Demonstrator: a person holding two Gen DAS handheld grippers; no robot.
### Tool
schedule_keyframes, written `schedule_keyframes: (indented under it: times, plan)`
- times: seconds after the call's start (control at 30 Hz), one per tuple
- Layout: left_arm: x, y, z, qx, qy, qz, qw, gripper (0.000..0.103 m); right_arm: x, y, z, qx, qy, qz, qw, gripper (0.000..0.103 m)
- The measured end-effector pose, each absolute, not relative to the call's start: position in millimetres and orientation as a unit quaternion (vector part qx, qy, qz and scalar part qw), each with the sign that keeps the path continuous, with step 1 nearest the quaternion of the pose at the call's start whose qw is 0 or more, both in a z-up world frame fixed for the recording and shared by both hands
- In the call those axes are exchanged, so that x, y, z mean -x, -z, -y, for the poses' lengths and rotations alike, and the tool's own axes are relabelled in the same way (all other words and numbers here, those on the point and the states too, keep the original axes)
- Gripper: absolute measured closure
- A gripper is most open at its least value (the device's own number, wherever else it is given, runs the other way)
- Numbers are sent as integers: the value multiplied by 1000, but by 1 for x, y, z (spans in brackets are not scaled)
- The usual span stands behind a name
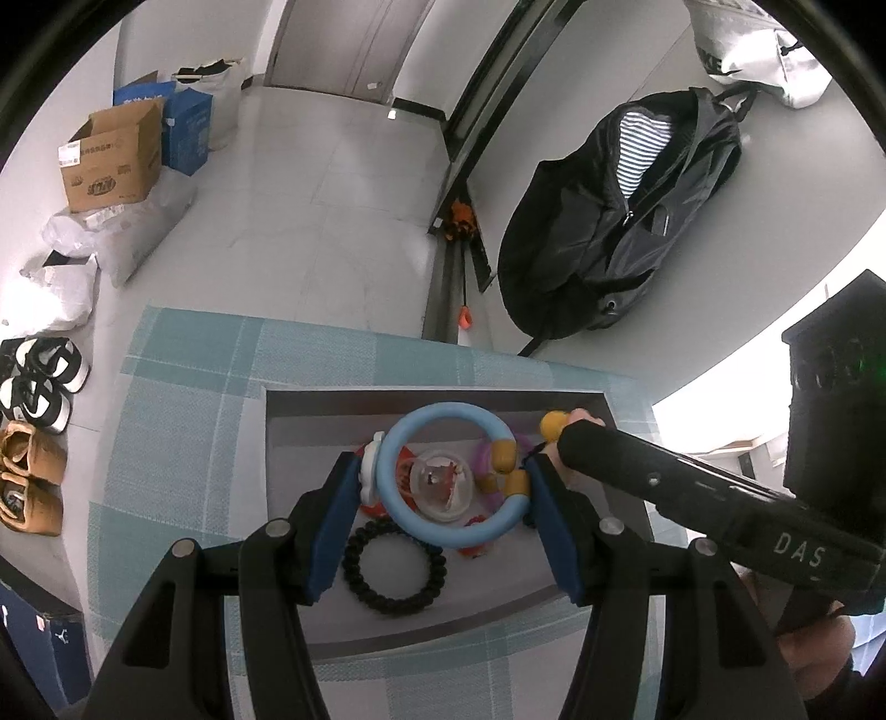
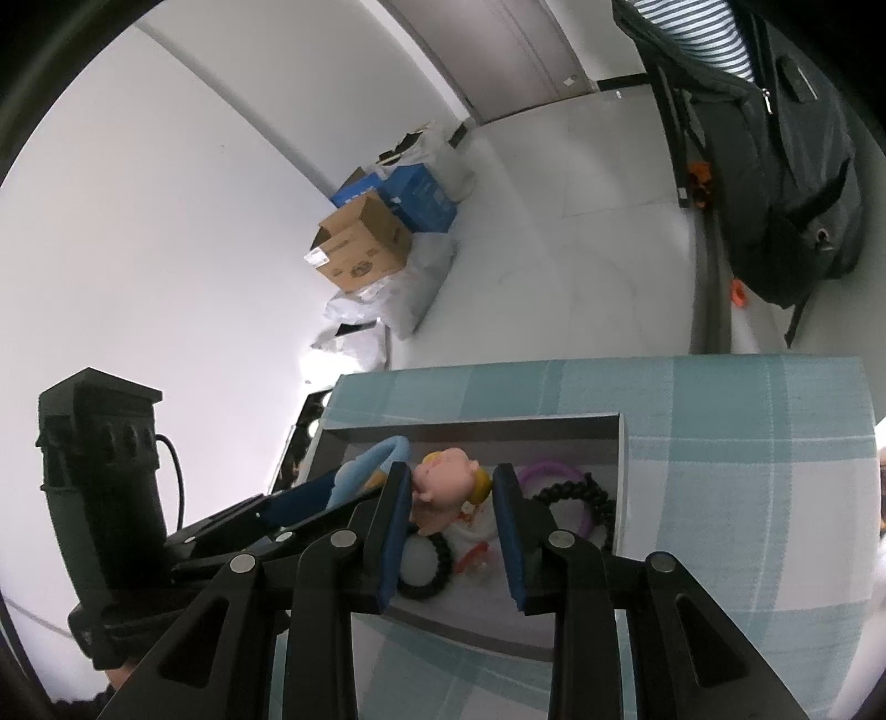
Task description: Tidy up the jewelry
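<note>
Low centre of the left view: left gripper (image 1: 443, 493) spread wide around a blue ring (image 1: 449, 475), not visibly clamped, above the grey tray (image 1: 310, 437) for sorting. Right view: right gripper (image 2: 451, 526) released, straddling a doll figure (image 2: 446, 490), poised to pick.

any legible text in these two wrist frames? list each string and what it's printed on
"DAS": white letters on the black body of the right gripper.
Cardboard box: a shipping label and a printed logo, too blurred to read.
Blue boxes: white print, unreadable.
White bag: large dark letters cut off at the frame edge, not readable whole.
</note>
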State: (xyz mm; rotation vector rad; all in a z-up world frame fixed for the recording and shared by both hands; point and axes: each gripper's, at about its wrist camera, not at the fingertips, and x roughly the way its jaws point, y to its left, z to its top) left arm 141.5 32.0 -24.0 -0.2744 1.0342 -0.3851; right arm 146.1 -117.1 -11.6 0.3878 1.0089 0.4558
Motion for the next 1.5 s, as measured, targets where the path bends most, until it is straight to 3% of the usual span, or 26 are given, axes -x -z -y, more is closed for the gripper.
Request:
schedule_keyframes:
  times: [0.1,0.2,0.5,0.67,1.0,1.23,1.4,1.47,1.5]
  plan:
    - [-144,28,-31,133,175,-499,838,47,-145,9,118,-187,-208,-471,836,73]
    - [-144,30,-29,136,181,-506,833,47,-143,6,121,-187,-200,-466,841,61]
    - [-134,27,-27,111,177,-506,837,47,-135,2,133,-198,-190,-455,847,50]
    - [-127,20,-25,88,170,-487,852,46,-128,0,135,-195,-189,-445,853,48]
    - [-102,0,-28,51,140,-422,894,46,-106,-5,134,-171,-203,-403,876,34]
    - [-91,1,-27,30,102,-407,907,46,-81,-8,136,-157,-222,-350,896,19]
    - [-74,-9,-35,39,85,-373,923,46,-63,-10,141,-152,-218,-331,906,15]
    - [-66,-13,-37,41,82,-362,928,42,-54,-11,141,-144,-214,-325,910,13]
    - [-63,-14,-36,41,78,-357,930,32,-49,-12,142,-142,-213,-322,911,13]
